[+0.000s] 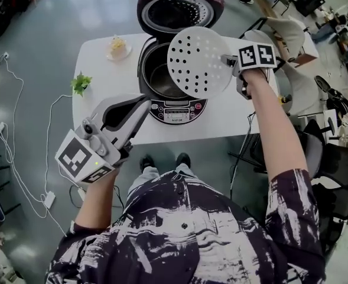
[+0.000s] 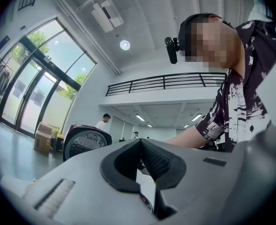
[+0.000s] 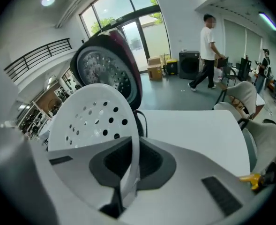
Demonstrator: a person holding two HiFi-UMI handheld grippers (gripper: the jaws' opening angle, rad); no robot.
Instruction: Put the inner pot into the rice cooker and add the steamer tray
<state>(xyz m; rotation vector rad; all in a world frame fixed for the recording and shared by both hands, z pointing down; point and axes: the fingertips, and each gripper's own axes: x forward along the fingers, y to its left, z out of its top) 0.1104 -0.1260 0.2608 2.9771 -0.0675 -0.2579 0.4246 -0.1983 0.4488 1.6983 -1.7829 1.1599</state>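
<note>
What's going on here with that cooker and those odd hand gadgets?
A person works a gripper in each hand. The right gripper pinches the rim of the white perforated steamer tray, holding it over the open rice cooker, whose inner pot already sits inside. The left gripper, shut and empty, hovers near the table's front edge.

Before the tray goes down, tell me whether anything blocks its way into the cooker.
Nothing visible does. The steamer tray, held at its rim by the right hand-held gripper, hangs tilted over the open rice cooker; the lid stands back and the inner pot looks empty.
</note>
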